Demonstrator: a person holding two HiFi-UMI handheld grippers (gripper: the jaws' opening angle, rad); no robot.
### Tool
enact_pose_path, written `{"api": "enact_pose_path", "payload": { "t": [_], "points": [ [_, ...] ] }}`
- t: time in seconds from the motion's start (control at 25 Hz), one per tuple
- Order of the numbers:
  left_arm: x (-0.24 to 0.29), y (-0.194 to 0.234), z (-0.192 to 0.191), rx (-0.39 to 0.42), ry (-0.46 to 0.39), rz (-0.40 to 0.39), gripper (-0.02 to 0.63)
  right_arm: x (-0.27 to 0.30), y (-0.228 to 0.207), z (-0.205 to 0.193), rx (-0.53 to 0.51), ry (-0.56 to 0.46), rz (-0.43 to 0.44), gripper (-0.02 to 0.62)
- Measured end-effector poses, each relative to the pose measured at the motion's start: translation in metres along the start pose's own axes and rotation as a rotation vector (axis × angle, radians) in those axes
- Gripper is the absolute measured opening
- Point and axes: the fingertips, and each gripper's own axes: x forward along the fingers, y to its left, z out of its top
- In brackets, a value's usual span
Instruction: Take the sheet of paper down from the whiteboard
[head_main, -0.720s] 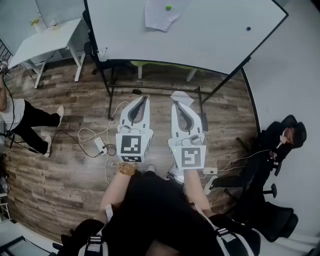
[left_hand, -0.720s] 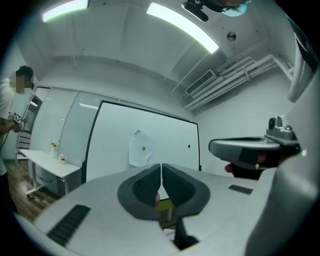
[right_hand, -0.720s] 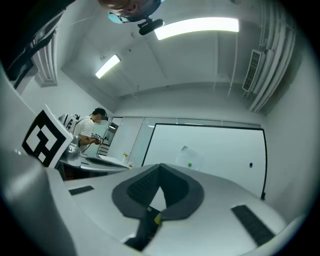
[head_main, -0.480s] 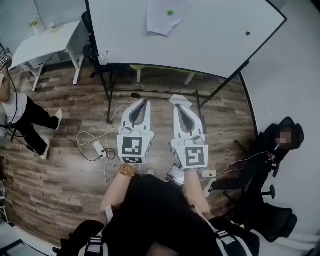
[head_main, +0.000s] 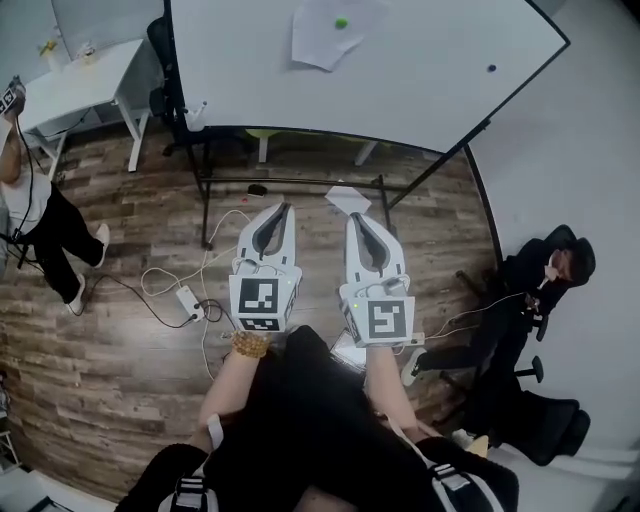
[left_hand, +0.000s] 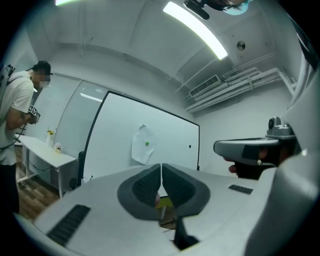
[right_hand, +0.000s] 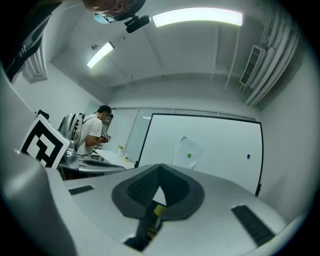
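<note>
Little has been altered over the last moment. The left gripper (head_main: 283, 209) and the right gripper (head_main: 358, 218) are kept side by side and level. Only the surroundings have been shifted slightly in the head view: the white surface (head_main: 75, 85) at 10 o'clock and the seated person (head_main: 545, 275) at 3 o'clock have been carried a little to the left. No real advance on the whiteboard (head_main: 430, 80) can be made out.

The fingers (left_hand: 144, 189) of the left gripper are clenched together on nothing. Those of the right gripper are likewise pressed shut and empty.

The sheet of paper (head_main: 322, 42) is still held on the whiteboard by a green magnet (head_main: 341, 22), at 12 o'clock from both grippers and well apart from them.

The task is therefore judged barely begun. The approach remains to be made, and the fingers will have to be released before the sheet can be taken.
</note>
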Motion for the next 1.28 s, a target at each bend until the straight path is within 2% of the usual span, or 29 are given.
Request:
{"api": "enact_pose_path", "payload": {
  "t": [0.28,0.44,0.96,1.28],
  "points": [
    [0.033,0.012,-0.007,0.015,0.011,0.015,0.018,0.035,-0.023,-0.023,0.027,0.017,0.003,-0.002],
    [0.062,0.021,-0.014,0.039,0.035,0.036,0.018,0.064,-0.037,-0.034,0.060,0.015,0.033,-0.002],
    [0.173,0.012,-0.015,0.102,0.056,0.068,0.018,0.142,-0.117,-0.053,0.109,-0.024,0.101,-0.002],
    [0.208,0.006,-0.027,0.119,0.071,0.114,0.018,0.169,-0.151,-0.072,0.129,-0.034,0.154,-0.002]
  ]
}}
